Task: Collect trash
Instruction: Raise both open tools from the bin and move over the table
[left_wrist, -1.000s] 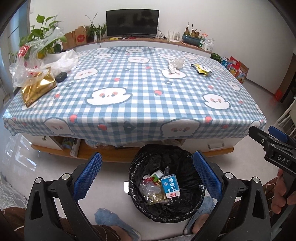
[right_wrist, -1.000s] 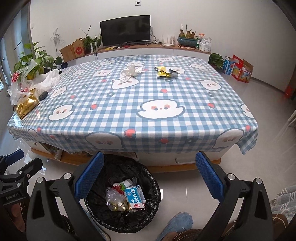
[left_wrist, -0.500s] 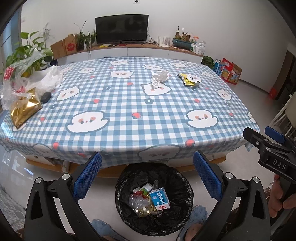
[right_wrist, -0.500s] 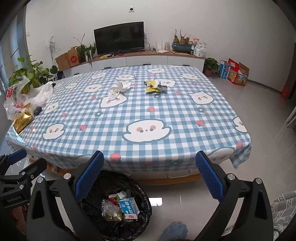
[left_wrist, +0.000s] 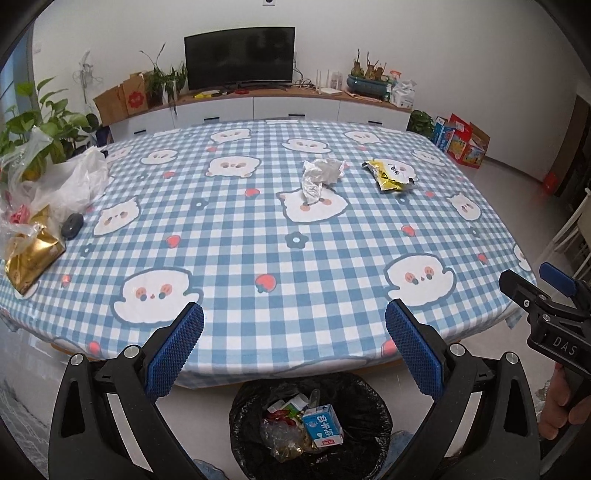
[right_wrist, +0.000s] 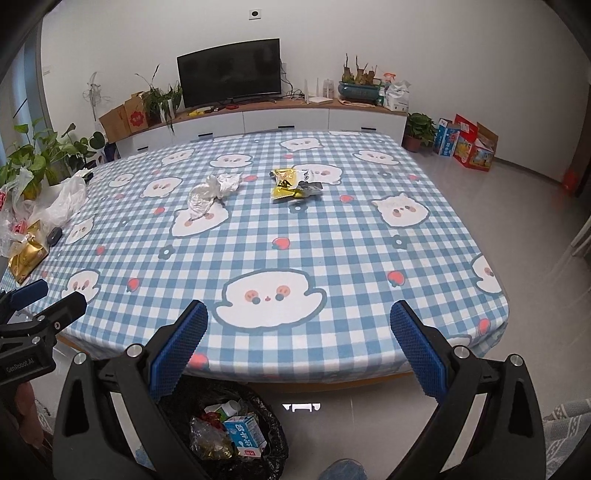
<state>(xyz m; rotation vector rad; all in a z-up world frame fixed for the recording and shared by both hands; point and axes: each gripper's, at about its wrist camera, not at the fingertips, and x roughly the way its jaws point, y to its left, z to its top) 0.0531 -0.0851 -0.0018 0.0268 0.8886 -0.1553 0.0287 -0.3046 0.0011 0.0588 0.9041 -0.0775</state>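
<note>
Both tools raised above table edge | left tool released | right tool released

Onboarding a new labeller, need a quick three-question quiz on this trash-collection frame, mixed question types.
1. True or false: the left gripper holds the crumpled silver foil wrapper.
2. Multiple choice: the blue-and-white milk carton lies A) on the blue checked tablecloth B) in the black-lined trash bin C) on the floor.
3. Fill in: beside the foil wrapper, toward the table's right side, lies a ___ snack packet.

Key: 1 false, its jaws are open and empty, like those of the right gripper. 2 B. 3 yellow.
</note>
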